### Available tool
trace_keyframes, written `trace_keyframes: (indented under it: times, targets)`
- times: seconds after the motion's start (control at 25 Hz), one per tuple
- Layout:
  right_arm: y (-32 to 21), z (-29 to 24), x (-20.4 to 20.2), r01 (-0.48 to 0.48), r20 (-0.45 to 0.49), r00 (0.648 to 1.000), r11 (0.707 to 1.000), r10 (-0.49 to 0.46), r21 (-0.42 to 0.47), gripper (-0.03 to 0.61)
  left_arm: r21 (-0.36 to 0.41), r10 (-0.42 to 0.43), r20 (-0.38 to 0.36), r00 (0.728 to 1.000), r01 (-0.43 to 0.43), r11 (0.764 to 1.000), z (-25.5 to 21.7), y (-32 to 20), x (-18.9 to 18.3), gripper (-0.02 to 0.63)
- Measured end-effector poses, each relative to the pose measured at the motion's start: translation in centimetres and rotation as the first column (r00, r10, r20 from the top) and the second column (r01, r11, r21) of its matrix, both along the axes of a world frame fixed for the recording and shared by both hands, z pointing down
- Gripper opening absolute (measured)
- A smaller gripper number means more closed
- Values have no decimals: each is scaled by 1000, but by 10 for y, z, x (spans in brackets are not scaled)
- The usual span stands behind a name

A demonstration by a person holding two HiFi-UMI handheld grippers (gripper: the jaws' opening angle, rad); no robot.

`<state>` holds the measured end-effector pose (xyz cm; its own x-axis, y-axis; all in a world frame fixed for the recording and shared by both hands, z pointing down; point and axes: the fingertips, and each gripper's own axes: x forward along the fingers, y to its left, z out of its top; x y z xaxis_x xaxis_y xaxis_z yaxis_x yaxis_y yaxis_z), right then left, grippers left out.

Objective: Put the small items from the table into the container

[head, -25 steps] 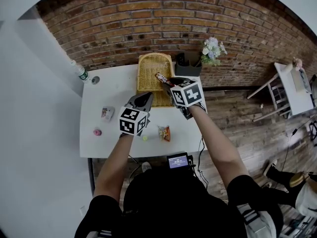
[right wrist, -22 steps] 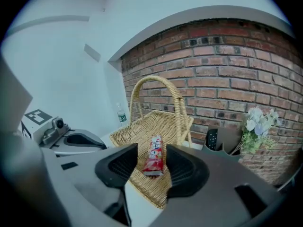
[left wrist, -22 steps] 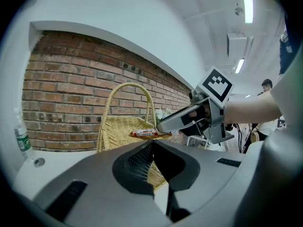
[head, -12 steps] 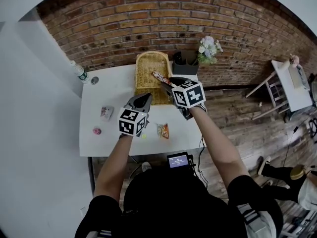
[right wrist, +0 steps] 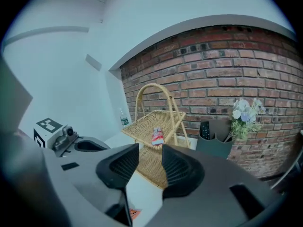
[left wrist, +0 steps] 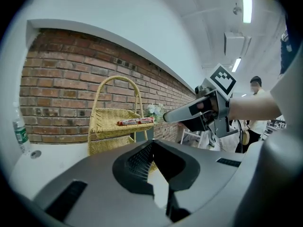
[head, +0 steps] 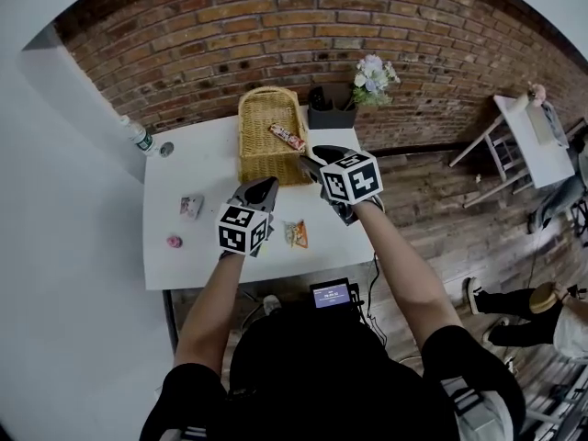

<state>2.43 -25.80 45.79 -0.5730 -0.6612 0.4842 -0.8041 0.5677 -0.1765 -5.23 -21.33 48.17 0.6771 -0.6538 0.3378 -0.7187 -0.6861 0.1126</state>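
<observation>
A wicker basket (head: pixel 262 141) with a tall handle stands at the table's far side. A red candy bar (head: pixel 288 137) lies on its upper shelf (right wrist: pixel 156 124), and shows there in the left gripper view (left wrist: pixel 135 122) too. My right gripper (head: pixel 309 164) hovers just in front of the basket; its jaws (right wrist: pixel 150 151) are apart, closing a little, with nothing between them. My left gripper (head: pixel 261 191) is shut and empty (left wrist: pixel 152 144), above the table's middle. An orange snack packet (head: pixel 296 234), a small pale packet (head: pixel 190 206) and a pink item (head: pixel 174 242) lie on the white table (head: pixel 211 168).
A water bottle (head: pixel 138 136) and a small round cap (head: pixel 165 149) sit at the far left corner. A black holder (head: pixel 331 114) and a flower bunch (head: pixel 372 73) stand right of the basket. A small screen (head: pixel 331 294) hangs at the near edge. A white chair (head: pixel 514 145) stands off to the right.
The candy bar left the right gripper's jaws and now lies in the basket. The right gripper opened and drew back from it. The left gripper shifted slightly, still shut.
</observation>
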Motion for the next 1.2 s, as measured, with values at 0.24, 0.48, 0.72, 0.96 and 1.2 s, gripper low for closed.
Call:
trace_keyframes:
  times: [0.24,0.48,0.72,0.96,1.2]
  targets:
    - [21,25,11,-28,15,1000,999,28,-23,58,-33,22,5,1000,-22,999,16,13,6,9]
    - [44,48,11,-8,26,1000,999,10,-52,20,-58,32,-4,999,-32,998,27,25,7,9]
    - [63,64,5,20,38,999,998,-18,-61,14,-79,19,-15,1000,-20,997,40,37,1,9]
    - [81,81,-2,43,53,998,996,-39,-77,14,-101,4,-29,1000,-7,995,50,46,-8,9]
    - [96,94,-6,58,71,996,993,-51,-102,14,-113,-9,-37,999,5,994,57,52,-12,9]
